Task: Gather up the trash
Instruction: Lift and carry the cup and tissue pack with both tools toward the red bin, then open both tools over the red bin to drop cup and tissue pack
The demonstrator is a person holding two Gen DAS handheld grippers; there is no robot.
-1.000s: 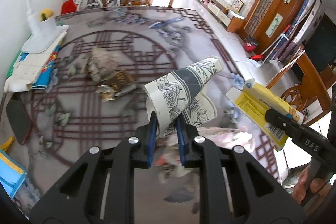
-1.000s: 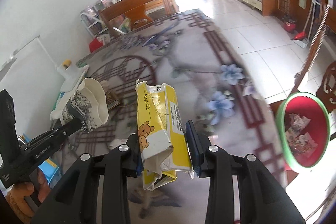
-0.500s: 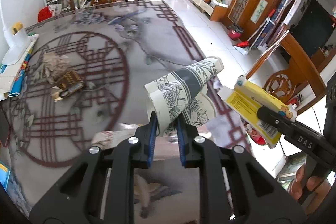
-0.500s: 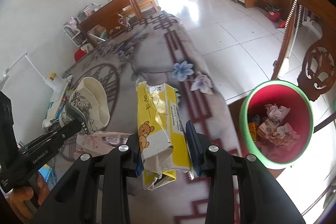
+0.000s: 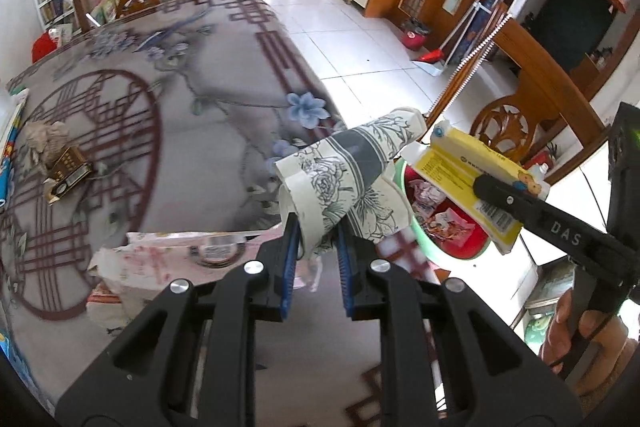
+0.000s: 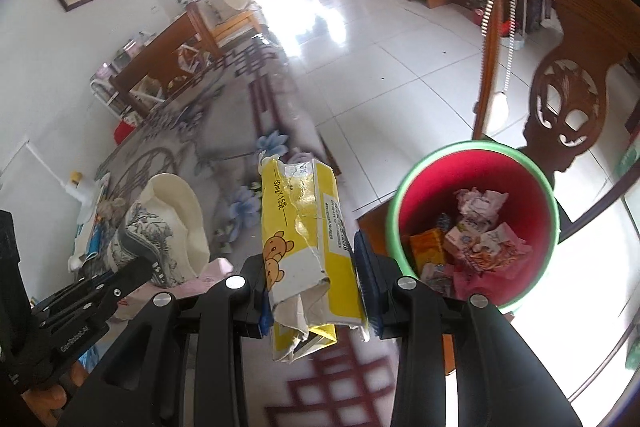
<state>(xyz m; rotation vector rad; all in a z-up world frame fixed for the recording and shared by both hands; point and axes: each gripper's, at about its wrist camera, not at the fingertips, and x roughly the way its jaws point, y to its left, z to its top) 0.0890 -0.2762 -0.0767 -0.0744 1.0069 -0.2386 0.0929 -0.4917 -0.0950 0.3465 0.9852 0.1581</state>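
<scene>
The left gripper (image 5: 316,251) was clamped on the crushed rim of a flower-printed paper cup (image 5: 348,179), the blue pads pinching its lower edge while the rest of the cup stuck out forward and upward beyond the fingertips. The right gripper (image 6: 316,279) was closed on a torn yellow carton with a bear print (image 6: 304,227); the pads pressed its two broad sides near the ragged bottom end, and most of the carton rose ahead of the fingers. In the left view the carton (image 5: 464,183) hung above the red bin with a green rim (image 5: 460,251). In the right view that bin (image 6: 476,223) stood just right of the carton, on a wooden chair, already holding crumpled wrappers. Behind lay the patterned tablecloth (image 5: 192,131) with a pink packet (image 5: 188,259) at its near edge, and farther off a small brown box (image 5: 68,171) beside a crumpled tissue (image 5: 44,139).
</scene>
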